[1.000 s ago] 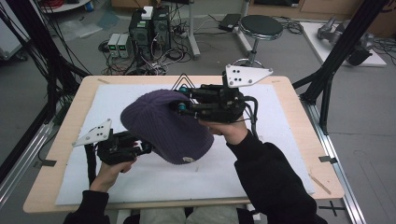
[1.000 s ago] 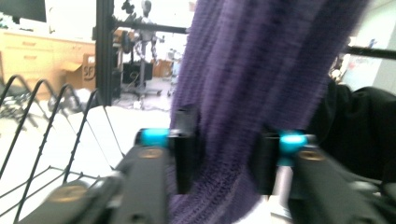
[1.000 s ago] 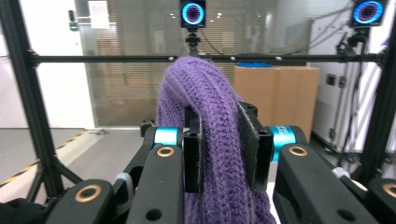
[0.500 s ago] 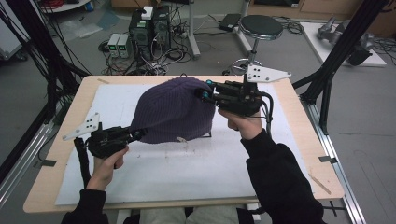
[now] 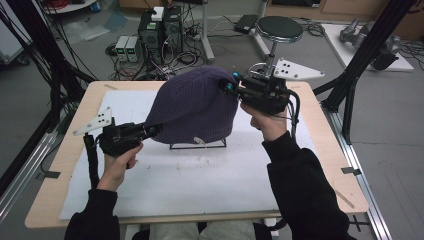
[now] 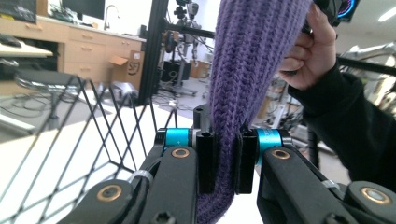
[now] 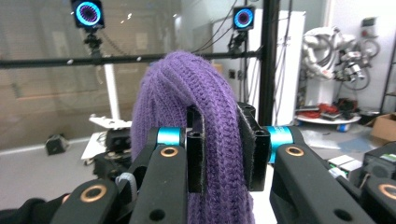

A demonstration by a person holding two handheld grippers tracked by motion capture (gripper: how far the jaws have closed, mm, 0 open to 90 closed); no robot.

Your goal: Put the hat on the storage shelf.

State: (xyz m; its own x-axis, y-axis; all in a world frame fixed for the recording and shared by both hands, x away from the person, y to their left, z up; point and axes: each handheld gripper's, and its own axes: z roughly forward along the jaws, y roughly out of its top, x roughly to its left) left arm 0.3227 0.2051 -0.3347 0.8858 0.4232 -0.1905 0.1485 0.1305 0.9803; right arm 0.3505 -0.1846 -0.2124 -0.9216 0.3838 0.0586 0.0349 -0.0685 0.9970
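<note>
Work in hand: a purple ribbed knitted beanie (image 5: 197, 111) is held up over a black wire-grid stand (image 5: 198, 145) at the middle of the white-covered table (image 5: 210, 180).
Left gripper (image 5: 150, 131): jaws pinched narrow on the hat's lower edge (image 6: 227, 163).
Right gripper (image 5: 230, 86): raised higher, jaws clamped on a fold near the top (image 7: 219, 154).
Done: hat lifted and stretched between both tools, its lower part draped over the stand.
Left: likely settling it fully on the stand, then letting go.
</note>
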